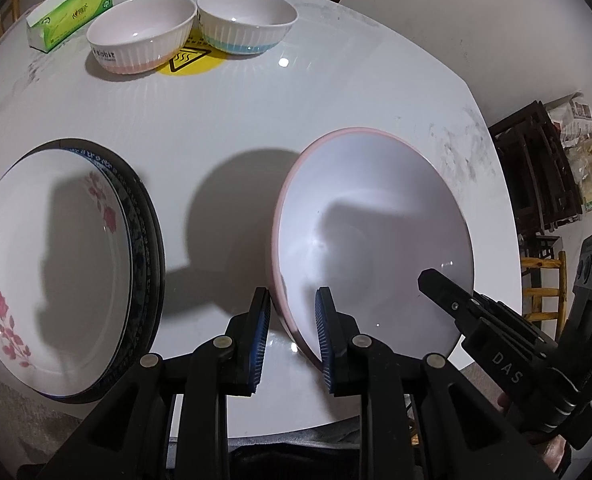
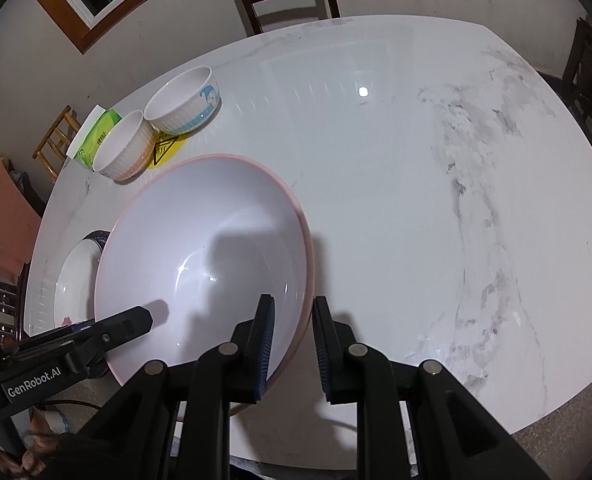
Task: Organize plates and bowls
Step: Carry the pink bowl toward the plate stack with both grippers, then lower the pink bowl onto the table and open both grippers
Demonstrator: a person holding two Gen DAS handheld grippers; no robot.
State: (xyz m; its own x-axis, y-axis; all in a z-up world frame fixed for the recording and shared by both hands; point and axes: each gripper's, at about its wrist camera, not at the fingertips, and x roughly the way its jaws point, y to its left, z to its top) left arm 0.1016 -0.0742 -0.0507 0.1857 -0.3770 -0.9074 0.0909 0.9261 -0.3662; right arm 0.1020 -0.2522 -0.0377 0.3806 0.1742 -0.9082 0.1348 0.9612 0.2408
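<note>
The large pink-rimmed bowl hangs tilted over the white table, between the stack of plates and the table's right edge. The left gripper and the right gripper each clench its rim, 1 pad inside and 1 outside, on opposite sides. It looks glazed, stiff, slippery and breakable, and likely heavy, so 2 rim grips suit it. 2 small bowls sit far back.

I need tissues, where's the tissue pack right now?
The green tissue pack sits at the table's far left, right behind the pink-banded bowl.
</note>
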